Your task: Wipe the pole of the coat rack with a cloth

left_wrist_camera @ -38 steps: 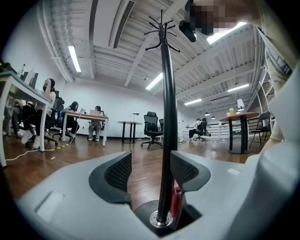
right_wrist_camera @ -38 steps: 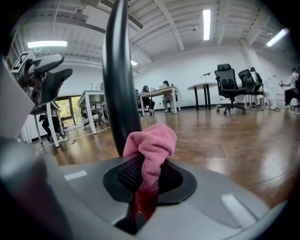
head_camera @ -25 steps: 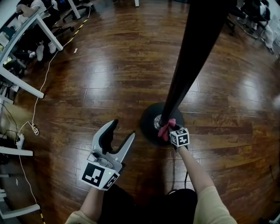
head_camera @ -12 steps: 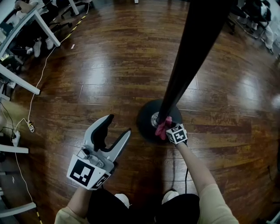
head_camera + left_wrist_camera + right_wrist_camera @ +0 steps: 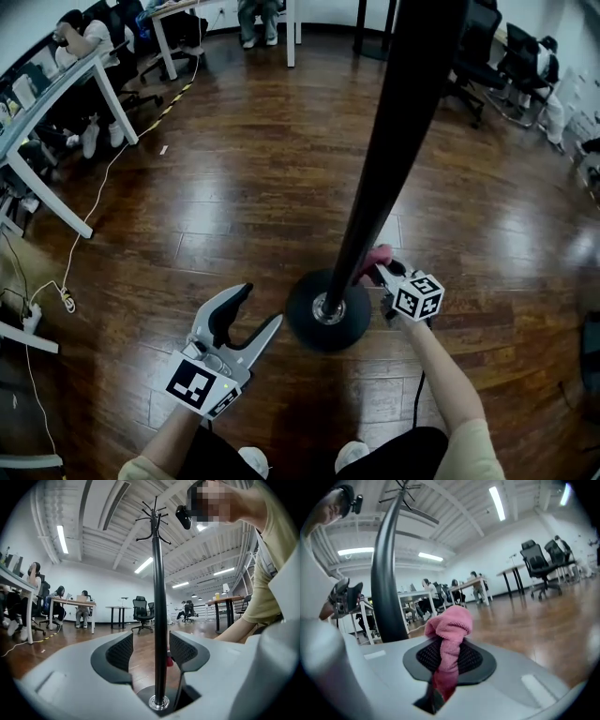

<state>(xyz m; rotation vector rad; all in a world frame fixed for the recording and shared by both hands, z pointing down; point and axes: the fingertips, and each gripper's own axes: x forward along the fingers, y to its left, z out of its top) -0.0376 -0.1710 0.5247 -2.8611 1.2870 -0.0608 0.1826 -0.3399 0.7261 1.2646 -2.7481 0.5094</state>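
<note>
The tall black metal pole of the coat rack rises from its round black base on the glossy brown wooden floor. The right tool is closed on a bunched pink cloth, which sticks out past its jaws and sits low against the pole's right side, a little above the base. Whether the cloth actually touches the pole is hard to tell, since the right gripper view shows the pole just to the cloth's left. The left tool hangs just beside the base on its left, jaws spread wide and holding nothing; the pole only lines up between them from farther off.
</note>
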